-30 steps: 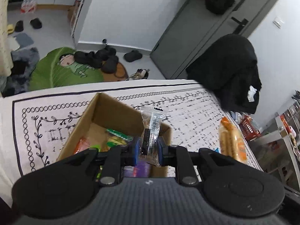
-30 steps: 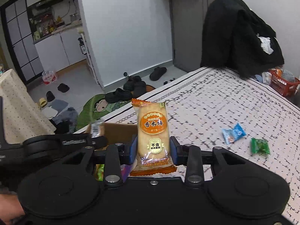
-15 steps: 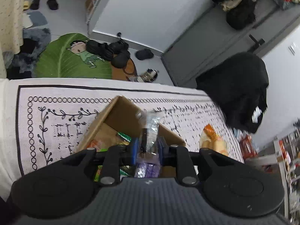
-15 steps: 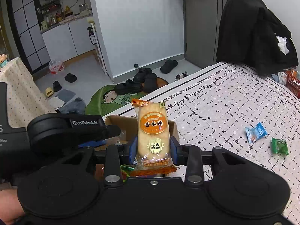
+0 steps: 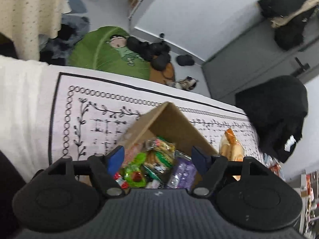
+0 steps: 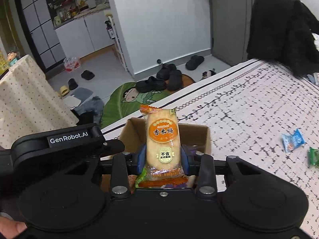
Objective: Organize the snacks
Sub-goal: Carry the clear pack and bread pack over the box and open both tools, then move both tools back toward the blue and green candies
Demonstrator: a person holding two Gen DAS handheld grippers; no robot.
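Left wrist view: the left tool (image 5: 157, 157) hangs over an open cardboard box (image 5: 169, 117), its two blue-padded fingers (image 5: 115, 157) spread wide apart with nothing between them. The box sits on a counter covered by a white cloth (image 5: 89, 103) printed with black vines and rings. Inside the box lies a jumble of wrapped snacks: a bright green packet (image 5: 135, 169), a green-striped biscuit packet (image 5: 161, 153), and a purple packet (image 5: 183, 171) against the right wall. Just beyond the box's right edge, an orange rice cracker packet (image 5: 231, 147) shows, partly hidden by the tool. On the floor past the counter lie a green leaf-shaped cartoon mat (image 5: 107, 53) and black shoes (image 5: 153, 49). A black garment (image 5: 275, 115) drapes at the right.

Right wrist view: the right tool (image 6: 163, 157) is clamped on the orange rice cracker packet (image 6: 162, 137), which stands upright between the blue pads, its lower half pinched, its top sticking up above the fingers. Packet and tool are above the near part of the cardboard box (image 6: 195, 135). The left tool's black body (image 6: 63, 141), marked GenRobot.AI, reaches in from the left beside the box. Well apart on the patterned cloth (image 6: 249, 103) to the right lie a blue candy wrapper (image 6: 293, 142) and, near it, a green candy wrapper (image 6: 314, 156) at the frame's edge.
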